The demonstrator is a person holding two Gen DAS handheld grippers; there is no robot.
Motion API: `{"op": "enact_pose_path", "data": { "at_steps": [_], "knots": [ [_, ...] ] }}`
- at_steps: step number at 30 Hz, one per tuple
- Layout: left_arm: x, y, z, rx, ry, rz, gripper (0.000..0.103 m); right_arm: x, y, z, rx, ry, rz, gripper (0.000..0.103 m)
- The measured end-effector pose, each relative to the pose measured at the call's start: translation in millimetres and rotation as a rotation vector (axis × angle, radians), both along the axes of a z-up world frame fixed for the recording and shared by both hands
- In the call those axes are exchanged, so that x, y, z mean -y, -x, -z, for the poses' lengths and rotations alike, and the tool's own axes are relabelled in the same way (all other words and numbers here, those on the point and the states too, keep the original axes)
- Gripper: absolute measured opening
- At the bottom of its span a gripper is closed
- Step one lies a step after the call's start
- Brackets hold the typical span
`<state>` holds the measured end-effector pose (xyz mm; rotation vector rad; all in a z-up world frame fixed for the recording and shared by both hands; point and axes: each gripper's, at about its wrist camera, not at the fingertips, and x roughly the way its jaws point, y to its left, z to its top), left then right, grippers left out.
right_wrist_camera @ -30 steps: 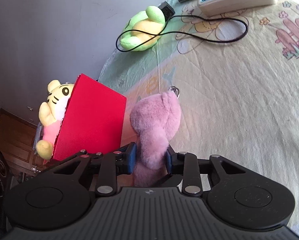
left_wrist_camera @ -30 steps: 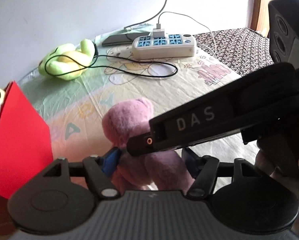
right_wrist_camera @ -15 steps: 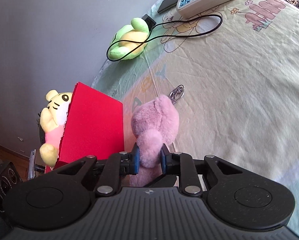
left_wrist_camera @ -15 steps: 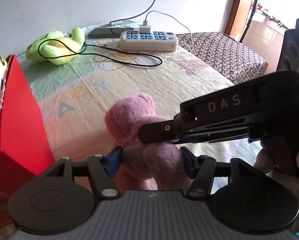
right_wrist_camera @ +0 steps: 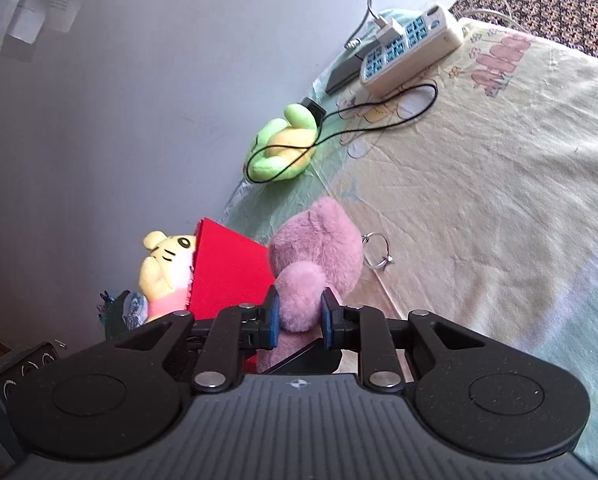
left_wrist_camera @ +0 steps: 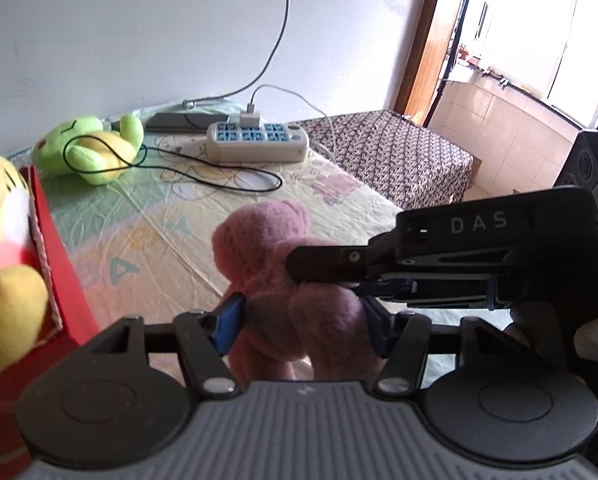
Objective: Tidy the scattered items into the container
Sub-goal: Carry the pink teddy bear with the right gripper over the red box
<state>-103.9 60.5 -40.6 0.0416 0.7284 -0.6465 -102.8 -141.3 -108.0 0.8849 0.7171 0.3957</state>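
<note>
A pink plush toy (left_wrist_camera: 267,248) is held above the bed sheet by both grippers. My left gripper (left_wrist_camera: 301,326) is shut on its lower body. My right gripper (right_wrist_camera: 297,318) is shut on one of its limbs, and its black body reaches in from the right in the left wrist view (left_wrist_camera: 479,256). The pink plush (right_wrist_camera: 319,248) hangs beside the red box (right_wrist_camera: 231,272). A yellow tiger plush (right_wrist_camera: 165,264) sits in the box and also shows in the left wrist view (left_wrist_camera: 3,248). A green frog plush (left_wrist_camera: 91,152) lies far left on the bed.
A white power strip (left_wrist_camera: 257,142) with a charger and a black cable (left_wrist_camera: 219,180) lie at the back of the bed. A dark flat device (left_wrist_camera: 183,120) lies behind it. A patterned surface (left_wrist_camera: 399,156) sits to the right. A metal keyring (right_wrist_camera: 377,256) hangs from the pink plush.
Both grippers have lifted the pink plush higher off the sheet and nearer the red box. The right gripper's jaws have closed tighter on the limb.
</note>
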Motion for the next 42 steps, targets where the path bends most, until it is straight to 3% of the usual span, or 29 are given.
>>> {"op": "enact_pose_path", "data": {
  "at_steps": [9, 15, 20, 24, 30, 42],
  "knots": [
    [-33.1, 14.3, -44.1, 0.178, 0.047, -0.074, 0.061, -32.1, -2.3, -54.7, 0.203, -0.006, -0.038, 0.022],
    [-84.8, 22.5, -58.0, 0.232, 0.086, -0.194, 0.061, -77.6, -15.8, -81.7, 0.309, -0.032, -0.140, 0.022],
    [-128.9, 33.1, -60.8, 0.265, 0.077, -0.312, 0.061, -123.5, -33.0, -93.5, 0.343, -0.069, -0.247, 0.022],
    [-160.1, 42.1, -65.6, 0.276, 0.042, -0.402, 0.061, -160.7, -47.1, -94.6, 0.345, -0.096, -0.332, 0.022],
    [-201.7, 43.8, -59.3, 0.227, -0.001, -0.504, 0.061, -209.2, -61.1, -80.0, 0.290, -0.134, -0.413, 0.022],
    [-223.4, 5.7, -17.0, 0.153, -0.091, -0.541, 0.060, -253.5, -78.2, -47.4, 0.198, -0.097, -0.404, 0.022]
  ]
}}
